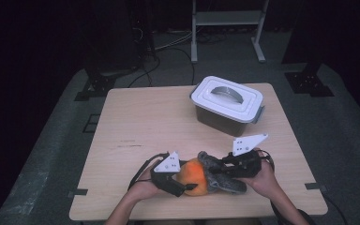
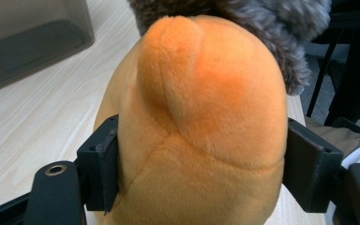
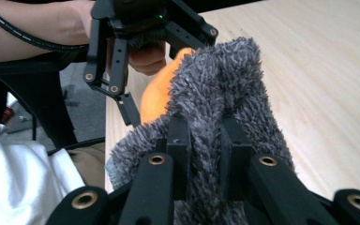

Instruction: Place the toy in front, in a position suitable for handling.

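I have a soft toy (image 1: 211, 177) lying on the table (image 1: 136, 122), close to my edge of it. It has a round orange part (image 2: 201, 117) and a fuzzy grey part (image 3: 220, 89).

My left gripper (image 1: 180, 180) has its jaws on both sides of the orange part. The jaws stand about half open, and they press into the plush on each side, so I have hold of it. My right gripper (image 3: 205, 154) is almost fully closed. It pinches a fold of the grey fuzz between its jaws.

I think this toy is light and very squashy. It will bend and sag if I lift it from one end. The plush is not slippery, so the jaws should not slide off. It will not break if it drops. The orange part is fat, so the jaws must stay wide there. The grey fuzz is thin and floppy, so a tight pinch works best. Holding both ends at once should keep the toy from drooping.

A grey box with a white lid (image 1: 227, 96) sits farther back on the table, well apart from the toy. Its lid is on.
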{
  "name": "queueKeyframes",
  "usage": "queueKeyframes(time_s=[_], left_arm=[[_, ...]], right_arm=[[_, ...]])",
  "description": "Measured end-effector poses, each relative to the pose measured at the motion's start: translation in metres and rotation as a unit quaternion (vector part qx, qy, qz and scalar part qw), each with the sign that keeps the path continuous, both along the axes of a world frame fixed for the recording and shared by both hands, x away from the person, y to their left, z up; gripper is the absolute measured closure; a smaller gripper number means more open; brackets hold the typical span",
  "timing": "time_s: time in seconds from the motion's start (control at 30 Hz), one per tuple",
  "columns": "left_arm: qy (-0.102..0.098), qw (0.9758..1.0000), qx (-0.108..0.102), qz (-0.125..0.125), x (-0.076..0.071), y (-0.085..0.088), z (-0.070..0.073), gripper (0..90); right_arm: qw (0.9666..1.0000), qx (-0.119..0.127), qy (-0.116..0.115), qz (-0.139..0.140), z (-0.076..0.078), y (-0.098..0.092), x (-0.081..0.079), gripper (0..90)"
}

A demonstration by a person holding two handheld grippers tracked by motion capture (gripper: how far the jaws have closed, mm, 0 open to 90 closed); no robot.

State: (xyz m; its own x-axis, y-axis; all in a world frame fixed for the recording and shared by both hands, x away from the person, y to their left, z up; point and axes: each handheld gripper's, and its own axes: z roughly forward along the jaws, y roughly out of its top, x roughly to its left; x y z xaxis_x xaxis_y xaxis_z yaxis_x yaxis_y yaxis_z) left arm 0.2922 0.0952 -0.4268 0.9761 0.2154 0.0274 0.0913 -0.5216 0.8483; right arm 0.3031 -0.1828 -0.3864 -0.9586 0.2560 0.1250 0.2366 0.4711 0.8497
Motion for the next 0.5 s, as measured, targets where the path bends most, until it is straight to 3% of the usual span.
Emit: queueKeyframes(time_s=[0.07, 0.13, 0.23, 0.4, 0.5], left_arm=[[-0.003, 1.0000, 0.001, -0.001, 0.000, -0.001, 0.000, 24.9], [-0.004, 1.0000, 0.001, -0.002, 0.000, -0.001, 0.000, 24.7], [-0.004, 1.0000, -0.001, -0.005, 0.000, 0.000, 0.000, 24.6], [-0.008, 0.9999, -0.001, -0.013, -0.001, 0.001, -0.002, 23.3], [-0.015, 0.9997, 0.003, -0.019, -0.002, 0.001, -0.002, 22.9]], right_arm=[[1.0000, -0.004, 0.000, -0.006, -0.001, -0.003, 0.002, 77.0], [0.9994, -0.011, 0.019, -0.028, -0.010, -0.015, 0.008, 77.0], [0.9990, -0.011, 0.026, -0.034, -0.012, -0.019, 0.010, 77.0], [0.9998, 0.009, 0.012, -0.014, -0.003, -0.010, 0.003, 77.0], [1.0000, 0.002, 0.004, 0.000, -0.002, -0.002, -0.002, 77.0]])
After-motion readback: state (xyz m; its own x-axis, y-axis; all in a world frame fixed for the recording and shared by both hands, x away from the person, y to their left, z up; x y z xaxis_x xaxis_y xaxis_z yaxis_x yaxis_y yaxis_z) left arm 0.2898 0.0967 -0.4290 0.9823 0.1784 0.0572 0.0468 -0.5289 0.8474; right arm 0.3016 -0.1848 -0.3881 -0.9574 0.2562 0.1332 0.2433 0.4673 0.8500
